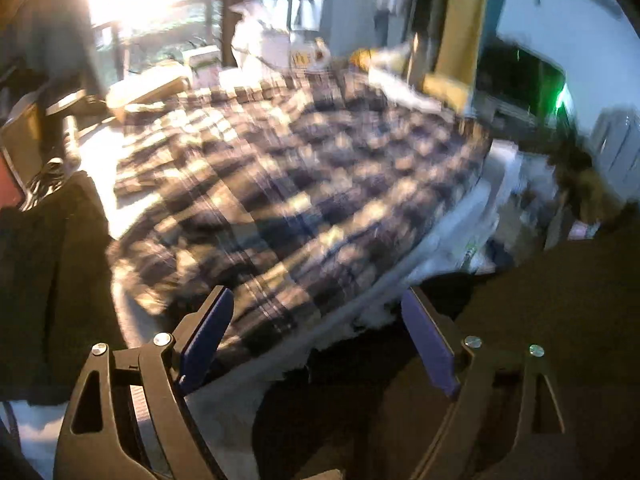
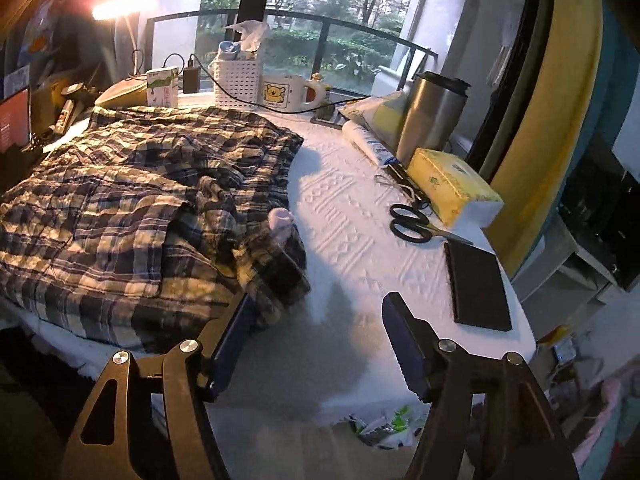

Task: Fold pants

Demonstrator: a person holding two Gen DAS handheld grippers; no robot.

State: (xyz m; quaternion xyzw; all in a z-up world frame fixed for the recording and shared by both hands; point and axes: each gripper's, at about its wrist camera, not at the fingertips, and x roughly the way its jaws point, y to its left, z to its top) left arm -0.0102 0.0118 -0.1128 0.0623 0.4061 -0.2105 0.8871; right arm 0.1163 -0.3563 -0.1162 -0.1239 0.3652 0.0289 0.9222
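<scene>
The crumpled blue-and-cream plaid cotton pants (image 2: 132, 208) lie spread in a heap on the white embossed table cover (image 2: 352, 216), ahead and to the left of the right black two-finger gripper with blue pads (image 2: 316, 324). That gripper's jaws stand spread wide with nothing between them; its left finger sits just beside the near hem of the pants, though whether it touches the cloth is unclear. A small pale pink fabric piece (image 2: 282, 220) rests on the pants' right edge. To the gripper's right front lie black-handled scissors (image 2: 414, 224), a yellow tissue pack (image 2: 452, 190) and a flat black rectangular case (image 2: 478, 286); farther ahead stands a tall steel tumbler with a black lid (image 2: 434, 116), a white perforated plastic basket (image 2: 238, 82) and a white mug with a yellow bear print (image 2: 286, 92).

In the blurred left wrist view, the left black gripper with blue pads (image 1: 318, 320) is likewise spread open and empty, with the plaid pants (image 1: 296, 184) directly ahead of it, their near edge between and beyond the fingertips
</scene>
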